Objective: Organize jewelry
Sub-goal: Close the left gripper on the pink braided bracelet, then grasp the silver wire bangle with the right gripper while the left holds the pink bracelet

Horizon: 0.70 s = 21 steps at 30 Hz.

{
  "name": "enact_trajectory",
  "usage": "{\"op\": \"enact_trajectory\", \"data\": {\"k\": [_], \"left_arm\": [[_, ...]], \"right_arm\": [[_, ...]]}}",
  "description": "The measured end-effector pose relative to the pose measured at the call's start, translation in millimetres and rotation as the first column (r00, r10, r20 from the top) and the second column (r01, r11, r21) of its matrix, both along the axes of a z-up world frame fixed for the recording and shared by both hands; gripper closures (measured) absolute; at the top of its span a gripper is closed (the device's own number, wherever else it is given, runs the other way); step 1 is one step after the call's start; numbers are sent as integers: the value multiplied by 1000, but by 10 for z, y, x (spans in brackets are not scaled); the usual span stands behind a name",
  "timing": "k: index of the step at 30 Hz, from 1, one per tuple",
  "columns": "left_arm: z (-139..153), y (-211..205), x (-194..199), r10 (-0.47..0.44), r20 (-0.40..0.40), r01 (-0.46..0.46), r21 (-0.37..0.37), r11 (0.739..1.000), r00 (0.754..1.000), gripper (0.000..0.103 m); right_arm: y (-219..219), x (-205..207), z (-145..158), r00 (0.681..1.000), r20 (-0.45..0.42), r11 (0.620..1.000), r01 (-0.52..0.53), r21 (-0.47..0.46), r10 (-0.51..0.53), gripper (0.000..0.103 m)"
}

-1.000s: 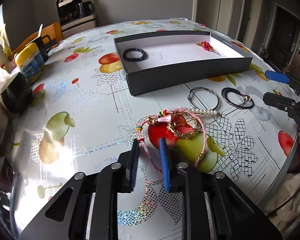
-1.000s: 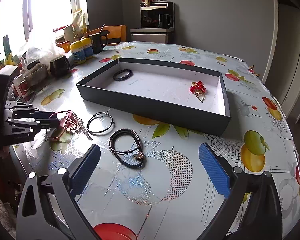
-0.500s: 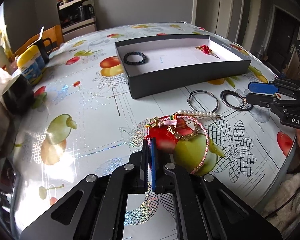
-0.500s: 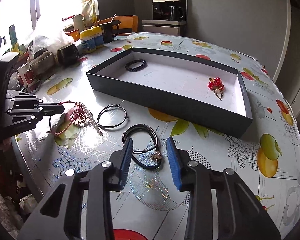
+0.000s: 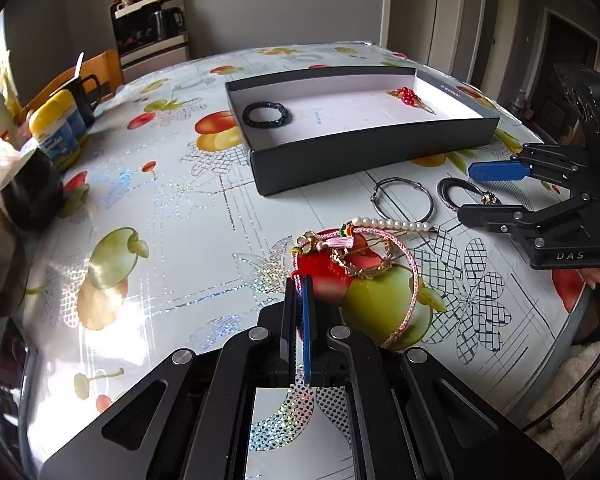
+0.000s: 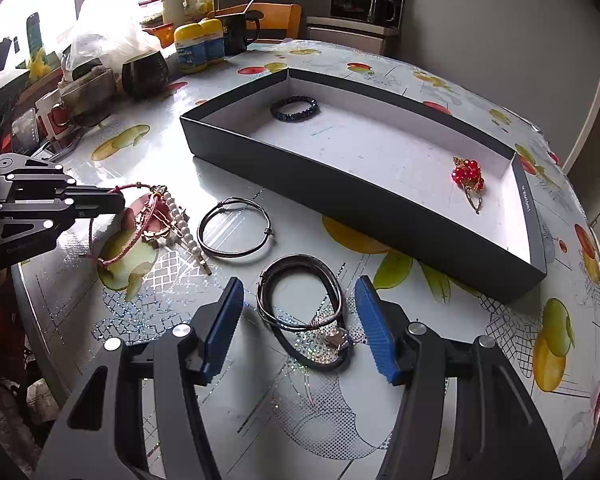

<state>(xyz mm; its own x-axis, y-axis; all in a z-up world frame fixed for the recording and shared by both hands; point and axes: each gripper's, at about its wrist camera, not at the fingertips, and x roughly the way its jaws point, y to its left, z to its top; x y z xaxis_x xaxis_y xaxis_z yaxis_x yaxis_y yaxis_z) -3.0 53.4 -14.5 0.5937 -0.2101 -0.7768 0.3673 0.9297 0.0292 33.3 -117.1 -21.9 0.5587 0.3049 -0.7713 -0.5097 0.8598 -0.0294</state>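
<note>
The left gripper (image 5: 299,288) is clenched on a pink woven cord bracelet (image 5: 406,276) near the table's (image 5: 160,208) near edge. The right gripper (image 6: 300,312), fingers spread, straddles a dark leather cord bracelet (image 6: 300,312). Open tablecloth lies between them and the shallow black cardboard box (image 5: 364,152), holding a black beaded bracelet (image 5: 265,115) and red bead cluster (image 6: 467,172). Only the right view shows window-side clutter.
</note>
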Motion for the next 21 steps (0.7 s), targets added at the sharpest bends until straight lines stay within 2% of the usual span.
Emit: {"op": "enact_trajectory", "data": {"k": [1, 7, 9, 13, 15, 16, 18, 19, 20, 21], "left_arm": [[1, 2, -2, -1, 0, 1, -1, 1000, 1000, 101], [5, 14, 3, 1, 1, -1, -3, 1000, 1000, 101], [16, 22, 3, 2, 6, -2, -6, 1000, 1000, 101], [43, 23, 13, 1, 12, -1, -2, 1000, 1000, 101], [46, 22, 10, -1, 12, 1, -1, 1000, 1000, 101], [45, 24, 11, 0, 12, 0, 0, 1000, 1000, 101], [49, 29, 10, 1, 12, -1, -2, 1000, 1000, 101], [52, 27, 5, 1, 13, -1, -2, 1000, 1000, 101], [52, 28, 5, 0, 13, 0, -2, 1000, 1000, 101], [52, 28, 0, -2, 13, 2, -2, 1000, 1000, 101]], "right_arm": [[7, -4, 5, 1000, 2, 1000, -5, 1, 5, 57], [-12, -10, 28, 1000, 14, 1000, -2, 11, 2, 58], [-13, -4, 51, 1000, 17, 1000, 0, 11, 0, 98], [-33, 22, 59, 1000, 15, 1000, 3, 0, -3, 99], [-63, -1, 93, 999, 32, 1000, 5, 18, -6, 98], [-78, -11, 110, 999, 35, 1000, 6, 22, -7, 94], [-120, -20, 137, 999, 47, 1000, 20, 24, -21, 77], [-144, -16, 144, 998, 53, 999, 34, 17, -35, 61], [-166, -13, 144, 998, 55, 999, 39, 16, -40, 50], [-181, -5, 135, 998, 48, 999, 42, 15, -43, 50]]}}
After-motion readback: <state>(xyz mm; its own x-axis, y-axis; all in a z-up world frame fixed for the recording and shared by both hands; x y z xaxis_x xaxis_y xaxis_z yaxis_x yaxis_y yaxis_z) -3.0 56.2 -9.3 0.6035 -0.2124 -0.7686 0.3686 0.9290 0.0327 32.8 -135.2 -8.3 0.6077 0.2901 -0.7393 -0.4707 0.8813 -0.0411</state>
